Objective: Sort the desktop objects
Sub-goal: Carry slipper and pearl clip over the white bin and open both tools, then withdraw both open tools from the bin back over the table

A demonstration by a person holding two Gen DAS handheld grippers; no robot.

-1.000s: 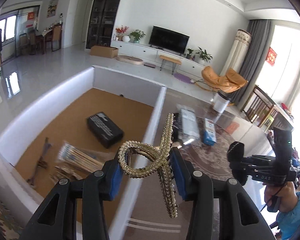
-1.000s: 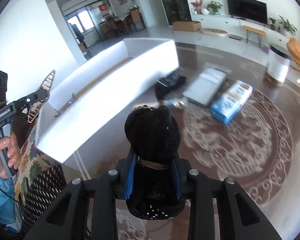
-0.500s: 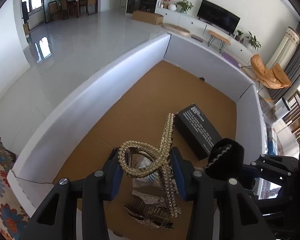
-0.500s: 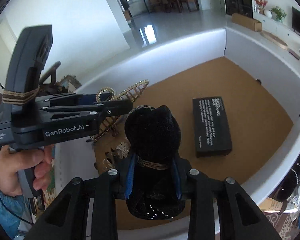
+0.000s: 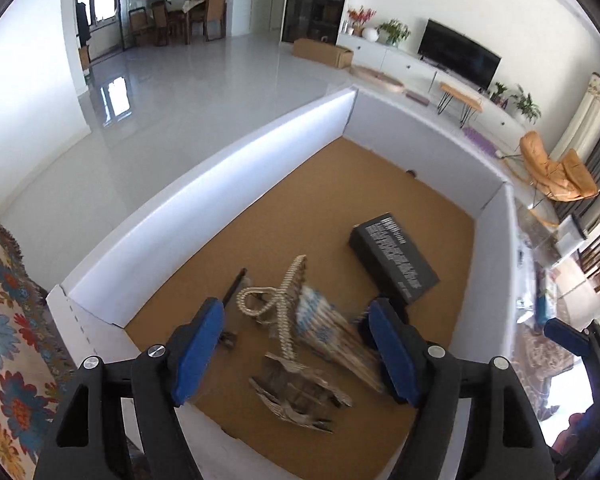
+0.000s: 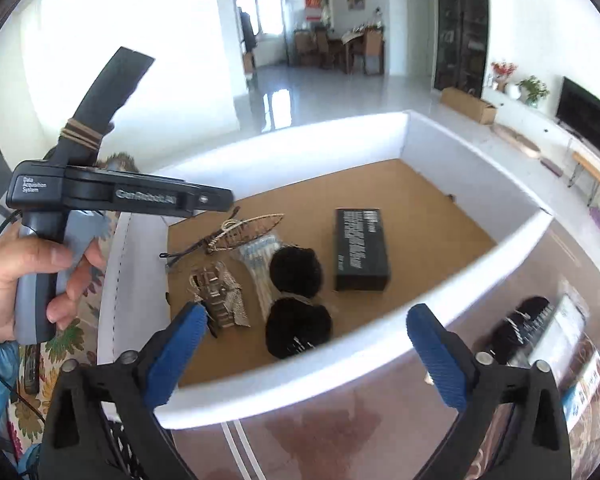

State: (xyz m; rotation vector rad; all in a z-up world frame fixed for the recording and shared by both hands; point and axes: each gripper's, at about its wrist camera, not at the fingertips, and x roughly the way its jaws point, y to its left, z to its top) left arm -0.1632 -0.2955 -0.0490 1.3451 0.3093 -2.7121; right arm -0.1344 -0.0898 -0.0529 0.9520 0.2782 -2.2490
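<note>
A white box (image 5: 204,184) with a cork floor lies under both grippers. My left gripper (image 5: 296,344) is opening, its blue pads apart and touching nothing. Just beyond them the pearl hair clip (image 5: 276,308) lies free on a pack of cotton swabs (image 5: 332,328). My right gripper (image 6: 306,360) is also opening, wide and holding nothing, over the box's near wall (image 6: 340,364). The black fluffy item (image 6: 296,300) lies on the cork ahead of it. In the right wrist view the left gripper (image 6: 230,199) hangs over the pearl clip (image 6: 252,228), held by a hand (image 6: 20,280).
Also in the box are a black carton (image 6: 360,254), a silver clip (image 6: 220,296) and a thin dark hairpin (image 6: 184,254). Outside it, another black fluffy item (image 6: 516,320) and packets lie on the glossy table at the right. A floral cloth (image 5: 4,340) lies to the left.
Both grippers went from shut to open. The pearl clip left the left pads and the black fluffy item left the right pads; both now lie in the box. Both hands moved over it.
</note>
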